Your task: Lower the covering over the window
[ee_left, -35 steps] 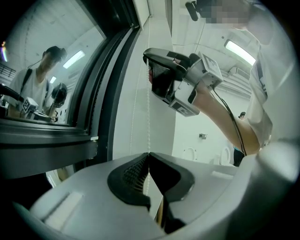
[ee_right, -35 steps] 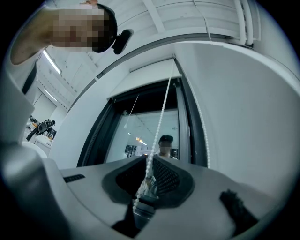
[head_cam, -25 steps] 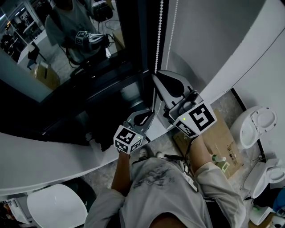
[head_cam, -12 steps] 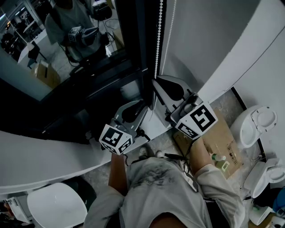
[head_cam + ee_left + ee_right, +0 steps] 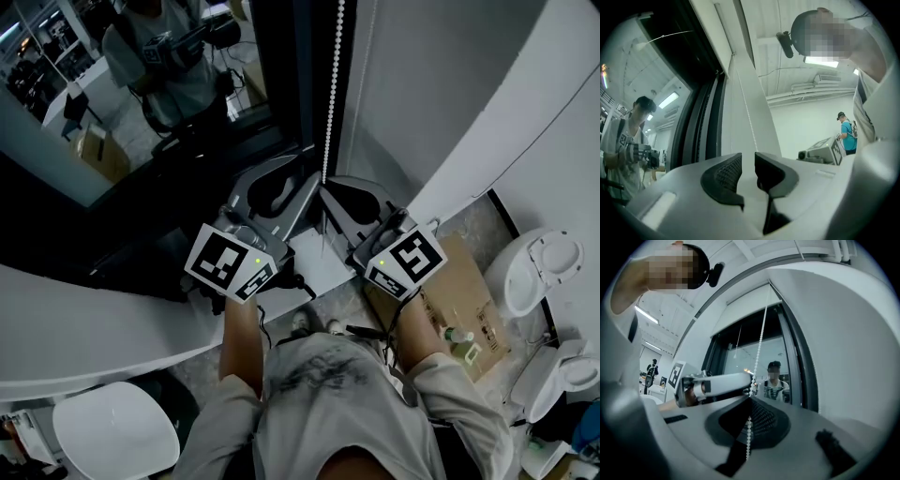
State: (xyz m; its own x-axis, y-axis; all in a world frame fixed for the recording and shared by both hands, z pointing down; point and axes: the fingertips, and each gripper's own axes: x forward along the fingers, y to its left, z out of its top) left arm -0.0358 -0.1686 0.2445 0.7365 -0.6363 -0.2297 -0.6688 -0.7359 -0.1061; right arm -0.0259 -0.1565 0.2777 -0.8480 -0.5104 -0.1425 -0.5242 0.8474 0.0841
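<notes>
A white bead chain (image 5: 332, 84) hangs beside the dark window (image 5: 141, 122). My right gripper (image 5: 328, 187) is shut on the bead chain (image 5: 759, 343), which runs down between its pads (image 5: 761, 420). My left gripper (image 5: 302, 176) sits to the left of the right one, close to the chain. Its jaws have just been opening, and the left gripper (image 5: 748, 161) now stands open with nothing pressed between its pads; a thin strand (image 5: 746, 103) runs up beyond the gap. A pale band (image 5: 740, 310) tops the glass; whether it is the blind or its casing I cannot tell.
A white sill (image 5: 94, 328) runs under the window, with a grey wall (image 5: 441, 84) to the right. On the floor are a cardboard box (image 5: 469, 300), a white round stool (image 5: 112, 436) and white seats (image 5: 544, 262). A person in teal (image 5: 846, 133) stands far behind.
My left gripper has risen from below the right gripper to beside it and opened its jaws. The right gripper has sunk slightly, still on the chain.
</notes>
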